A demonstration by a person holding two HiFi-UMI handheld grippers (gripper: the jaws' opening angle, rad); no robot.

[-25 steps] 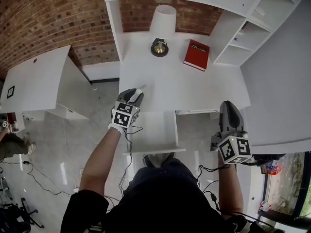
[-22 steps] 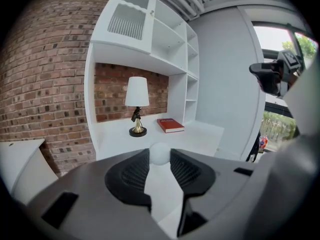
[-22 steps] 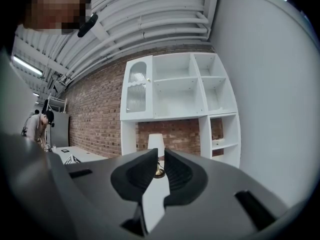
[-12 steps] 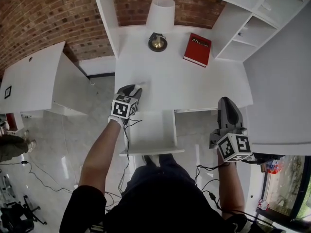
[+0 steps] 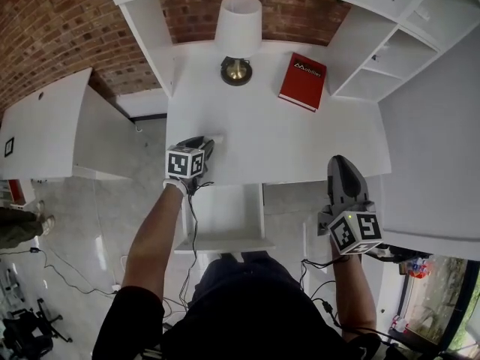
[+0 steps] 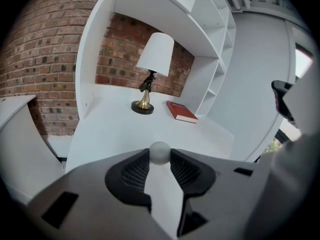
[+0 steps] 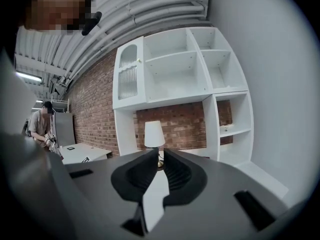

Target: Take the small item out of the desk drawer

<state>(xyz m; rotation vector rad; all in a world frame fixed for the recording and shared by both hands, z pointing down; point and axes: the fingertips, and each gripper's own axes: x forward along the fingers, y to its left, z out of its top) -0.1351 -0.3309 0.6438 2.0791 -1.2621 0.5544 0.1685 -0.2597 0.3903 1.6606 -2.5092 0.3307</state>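
A small pale ball [image 6: 160, 152] is pinched between the tips of my left gripper [image 5: 204, 144], which is shut on it. In the head view the gripper hangs over the front left corner of the white desk [image 5: 277, 137], with the ball [image 5: 215, 137] just above the desk top. The desk drawer [image 5: 225, 214] stands pulled out below and slightly right of this gripper. I see nothing lying in it. My right gripper [image 5: 339, 163] is at the desk's front right edge and points level toward the lamp. Its jaws [image 7: 159, 156] are almost together with nothing between them.
A lamp with a white shade [image 5: 238, 22] and a red book [image 5: 303, 81] stand at the back of the desk. White shelves [image 5: 390, 58] rise on the right. A white side table [image 5: 45, 126] is at the left, and a person [image 7: 42, 125] stands beyond it.
My left gripper has sunk toward the desk top and rolled a little, still with the ball in it. The right gripper has also dropped and shifted a little. The drawer remains pulled out.
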